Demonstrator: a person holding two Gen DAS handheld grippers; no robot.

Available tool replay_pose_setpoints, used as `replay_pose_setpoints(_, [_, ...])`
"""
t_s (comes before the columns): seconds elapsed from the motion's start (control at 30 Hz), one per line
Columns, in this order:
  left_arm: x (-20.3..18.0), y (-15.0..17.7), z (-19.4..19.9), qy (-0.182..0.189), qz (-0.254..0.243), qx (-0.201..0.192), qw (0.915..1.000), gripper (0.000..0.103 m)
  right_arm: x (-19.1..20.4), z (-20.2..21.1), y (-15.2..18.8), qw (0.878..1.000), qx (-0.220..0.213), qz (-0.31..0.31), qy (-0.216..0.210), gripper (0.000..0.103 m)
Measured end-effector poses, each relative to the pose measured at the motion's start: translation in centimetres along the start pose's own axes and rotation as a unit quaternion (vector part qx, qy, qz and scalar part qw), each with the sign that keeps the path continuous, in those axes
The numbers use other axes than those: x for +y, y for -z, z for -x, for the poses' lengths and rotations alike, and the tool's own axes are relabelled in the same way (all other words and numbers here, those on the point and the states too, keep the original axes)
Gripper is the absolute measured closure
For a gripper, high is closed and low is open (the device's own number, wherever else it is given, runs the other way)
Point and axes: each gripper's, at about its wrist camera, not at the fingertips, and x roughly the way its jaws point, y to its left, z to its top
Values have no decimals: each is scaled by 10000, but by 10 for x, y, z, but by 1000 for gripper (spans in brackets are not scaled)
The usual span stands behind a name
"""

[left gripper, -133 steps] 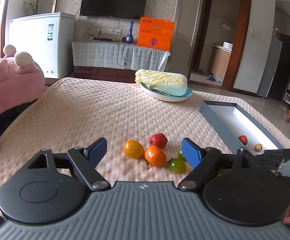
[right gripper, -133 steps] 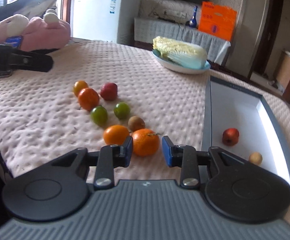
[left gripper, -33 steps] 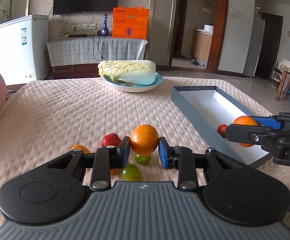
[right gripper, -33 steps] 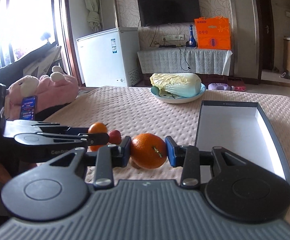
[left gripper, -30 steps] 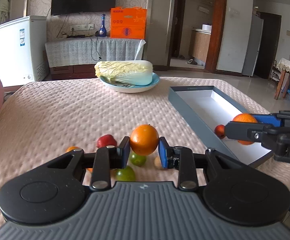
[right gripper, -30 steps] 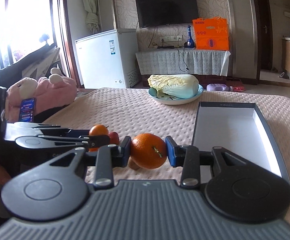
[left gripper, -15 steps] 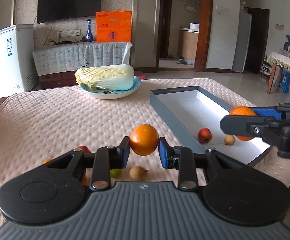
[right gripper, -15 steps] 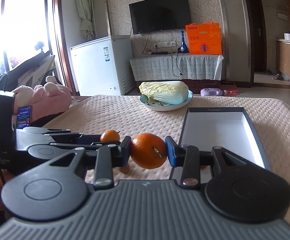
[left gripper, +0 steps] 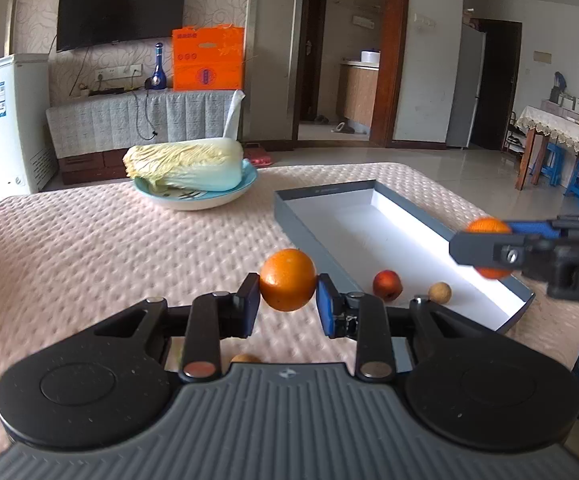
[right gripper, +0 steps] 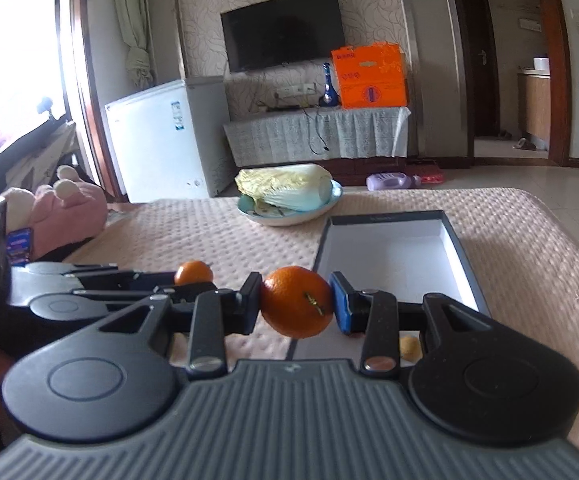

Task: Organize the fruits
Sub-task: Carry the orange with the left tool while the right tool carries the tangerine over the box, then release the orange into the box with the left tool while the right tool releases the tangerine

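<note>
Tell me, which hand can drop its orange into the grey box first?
Probably the right. The right gripper holds its orange already above the grey box, near its side wall. The left gripper holds its orange above the tablecloth, short of the box.

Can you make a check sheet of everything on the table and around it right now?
Surface: pink bumpy tablecloth.
Job's things: grey box holds a red fruit and a small tan fruit.
Clutter: cabbage on a blue plate; pink plush toy.
Tools: left tool shut on an orange; right tool shut on a stemmed orange.
Cables: dark cords over the far cabinet.
Surroundings: TV, white freezer.
</note>
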Motion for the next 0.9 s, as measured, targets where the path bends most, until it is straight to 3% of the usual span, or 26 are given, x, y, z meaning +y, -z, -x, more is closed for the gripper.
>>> replay_pose_setpoints(0.5, [-47,-15,-66,523,-39,92,9986,68,-32,7,12,9976,365,-152,577,63])
replay_pose_setpoints(0.9, [-78,-17,-119,809,51,320,9962,68,-49,-2,21,9947,716,-255,698,63])
